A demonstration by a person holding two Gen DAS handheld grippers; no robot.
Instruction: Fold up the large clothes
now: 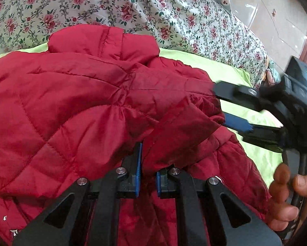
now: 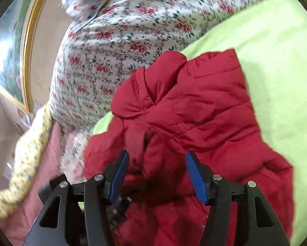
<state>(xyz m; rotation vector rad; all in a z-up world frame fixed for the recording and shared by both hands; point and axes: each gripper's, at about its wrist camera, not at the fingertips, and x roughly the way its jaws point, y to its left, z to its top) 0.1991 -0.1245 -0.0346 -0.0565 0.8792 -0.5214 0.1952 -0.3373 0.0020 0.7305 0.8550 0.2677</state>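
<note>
A floral bedsheet (image 1: 133,10) is covering the bed, with a smooth lime-green cloth (image 2: 266,61) lying over it. A puffy, quilted red jacket (image 1: 71,102) is sitting bunched on the green cloth. The left gripper (image 1: 148,176) is pinching a jacket fold between nearly closed blue pads. The right gripper (image 2: 157,176) is hovering with its fingers spread wide over the jacket.

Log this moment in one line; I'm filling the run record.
left tool: shut on red jacket | right tool: open | lime sheet
</note>
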